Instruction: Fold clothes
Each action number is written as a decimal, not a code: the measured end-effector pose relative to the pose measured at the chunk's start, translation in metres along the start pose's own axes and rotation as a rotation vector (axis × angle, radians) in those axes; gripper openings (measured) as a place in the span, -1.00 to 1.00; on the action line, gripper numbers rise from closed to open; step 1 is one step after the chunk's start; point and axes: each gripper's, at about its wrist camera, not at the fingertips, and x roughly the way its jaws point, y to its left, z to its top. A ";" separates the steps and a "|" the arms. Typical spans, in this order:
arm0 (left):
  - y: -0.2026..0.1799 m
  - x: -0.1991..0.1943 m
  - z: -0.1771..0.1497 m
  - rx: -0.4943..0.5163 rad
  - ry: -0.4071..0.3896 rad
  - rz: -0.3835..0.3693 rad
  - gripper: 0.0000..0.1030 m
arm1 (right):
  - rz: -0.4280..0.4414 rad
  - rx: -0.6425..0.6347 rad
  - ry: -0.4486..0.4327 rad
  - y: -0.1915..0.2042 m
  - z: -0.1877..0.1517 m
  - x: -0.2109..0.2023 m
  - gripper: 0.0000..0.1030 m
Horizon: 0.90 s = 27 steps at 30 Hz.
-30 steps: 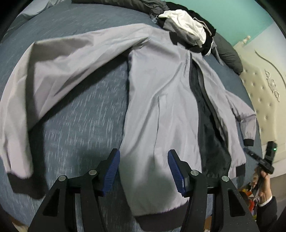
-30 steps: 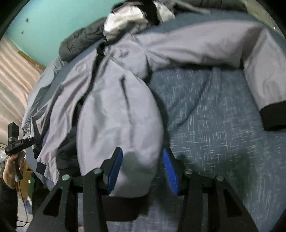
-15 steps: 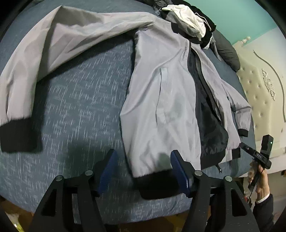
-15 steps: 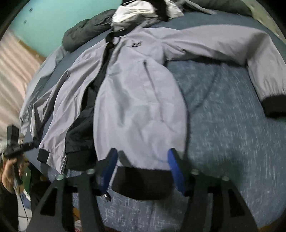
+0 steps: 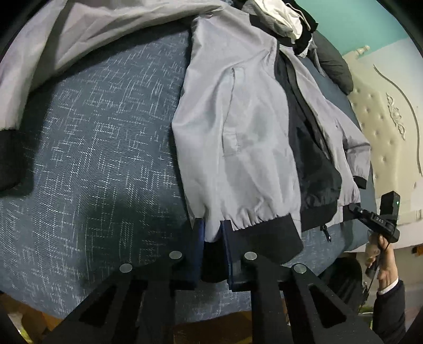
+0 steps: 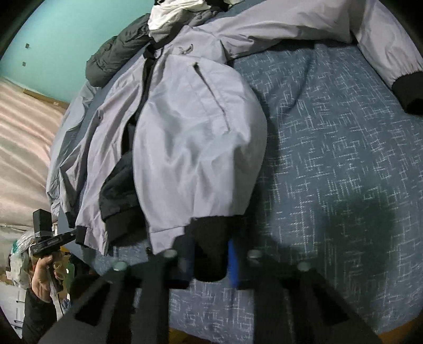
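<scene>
Left gripper [image 5: 213,235]: blue-padded jaws closed on the black ribbed hem [image 5: 267,235] of the grey jacket [image 5: 238,127] at the near edge of the bed [image 5: 92,158]. Right gripper [image 6: 210,248]: jaws clamped on the same black hem band [image 6: 211,238], at the near edge. Jacket: laid front-up, unzipped, dark lining [image 5: 314,164] exposed, body running from the near edge toward the far side. Left wrist view alone shows a cream tufted headboard [image 5: 383,127] beyond the bed's right edge and a hand [image 5: 380,254] holding a black handle there. Right wrist view alone shows an outspread sleeve with black cuff [image 6: 408,92] toward the bed's right edge and a teal wall [image 6: 66,31]. Far end: a heap of dark and white clothes [image 6: 179,10].
</scene>
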 end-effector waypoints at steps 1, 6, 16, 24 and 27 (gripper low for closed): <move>-0.005 -0.008 0.000 0.016 -0.012 0.000 -0.78 | 0.007 -0.001 -0.001 0.001 -0.001 -0.002 -0.84; -0.021 -0.047 0.000 0.050 -0.056 -0.034 -0.80 | 0.000 0.002 -0.002 -0.001 -0.006 -0.014 -0.87; -0.006 -0.039 0.007 0.036 -0.017 0.060 -0.79 | -0.152 0.031 0.011 -0.025 -0.015 -0.033 -0.78; -0.011 -0.040 0.007 0.066 -0.030 0.083 -0.79 | -0.162 -0.135 0.007 0.024 -0.014 -0.017 -0.24; -0.012 -0.039 0.006 0.074 -0.034 0.084 -0.78 | -0.151 -0.221 0.004 0.051 -0.012 -0.007 -0.24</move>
